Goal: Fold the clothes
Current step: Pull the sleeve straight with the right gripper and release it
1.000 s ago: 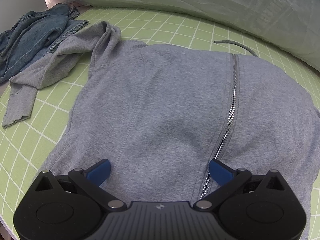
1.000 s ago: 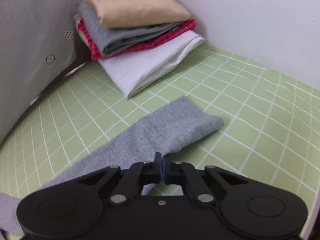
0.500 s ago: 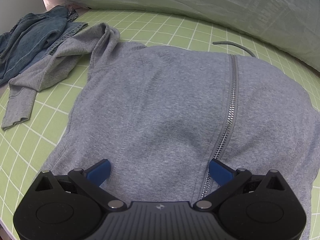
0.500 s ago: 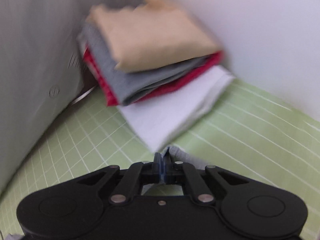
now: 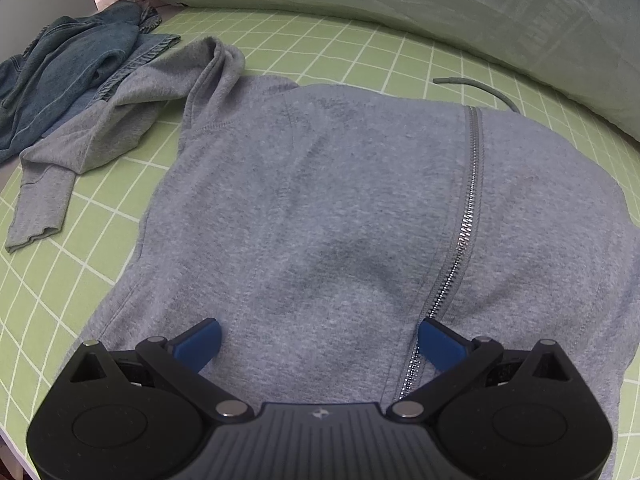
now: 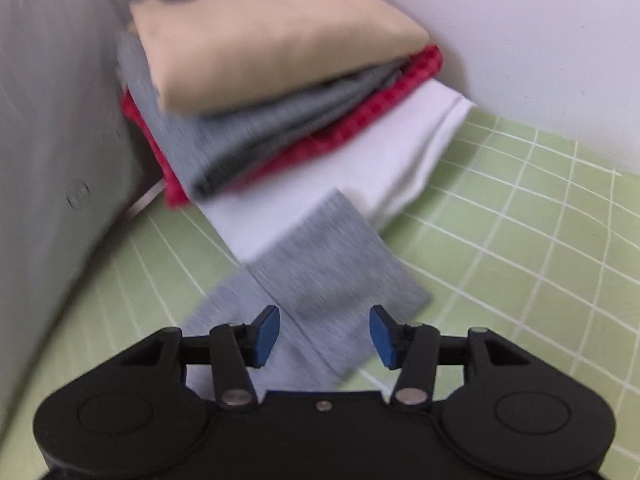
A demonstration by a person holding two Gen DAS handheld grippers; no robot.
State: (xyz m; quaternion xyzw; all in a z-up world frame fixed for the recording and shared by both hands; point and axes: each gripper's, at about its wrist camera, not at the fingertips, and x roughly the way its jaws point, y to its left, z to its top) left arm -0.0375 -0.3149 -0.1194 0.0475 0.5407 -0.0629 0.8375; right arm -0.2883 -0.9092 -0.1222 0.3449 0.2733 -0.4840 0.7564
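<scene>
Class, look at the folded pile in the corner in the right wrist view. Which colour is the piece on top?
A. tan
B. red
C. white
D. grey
A: the tan piece lies on top of the pile, above the grey piece, the red piece and the white piece at the bottom.

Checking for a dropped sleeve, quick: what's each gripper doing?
Left gripper: open over the hoodie.
Right gripper: opening, gripping nothing; sleeve below.

Black grippers, blue-padded jaws, silver screws.
</scene>
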